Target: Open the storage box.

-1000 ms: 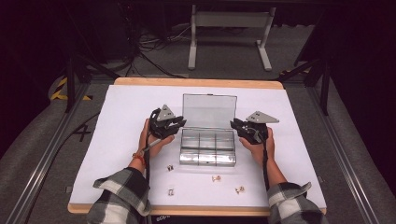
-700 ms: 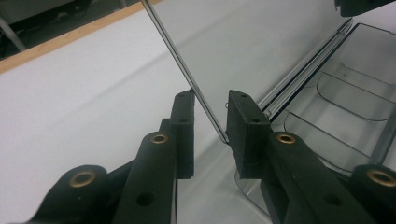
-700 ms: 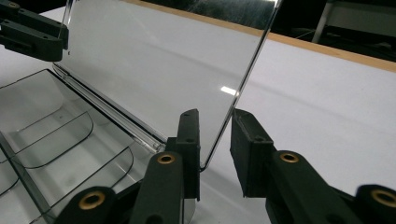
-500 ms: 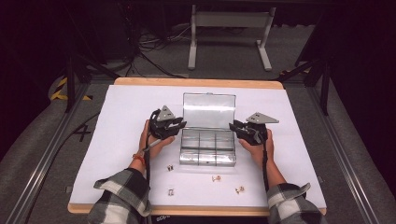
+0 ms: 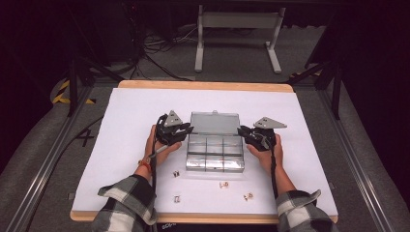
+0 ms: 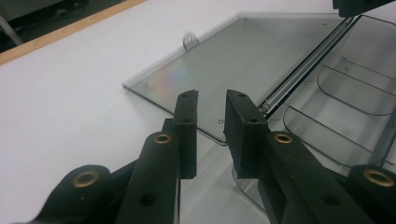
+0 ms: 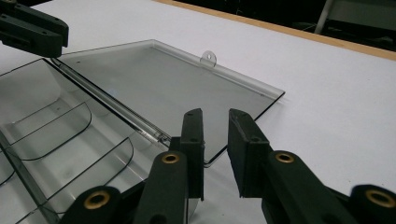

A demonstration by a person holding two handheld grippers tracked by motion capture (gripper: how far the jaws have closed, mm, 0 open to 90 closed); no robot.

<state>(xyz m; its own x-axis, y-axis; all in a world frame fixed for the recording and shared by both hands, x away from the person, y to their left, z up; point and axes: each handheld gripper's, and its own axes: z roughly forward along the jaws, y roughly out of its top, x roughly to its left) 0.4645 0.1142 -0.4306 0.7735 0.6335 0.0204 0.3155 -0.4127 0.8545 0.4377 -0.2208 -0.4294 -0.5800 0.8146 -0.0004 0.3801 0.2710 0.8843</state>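
A clear plastic compartment box [image 5: 214,151] lies at the middle of the white table [image 5: 125,116], its transparent lid [image 5: 214,122] swung open flat toward the far side. The left gripper [image 5: 186,130] sits at the box's left hinge corner and the right gripper [image 5: 243,131] at its right hinge corner. In each gripper view the jaws stand slightly parted, a narrow gap between the pads, with nothing pinched; the lid's corner lies just beyond the tips.

The step in hand looks like handling the lid from both sides. To do it well, both grippers should act evenly so the hinge is not twisted.

Four small metal parts [image 5: 223,184] lie scattered on the near side of the table, well apart from the grippers, so nothing blocks the lid.
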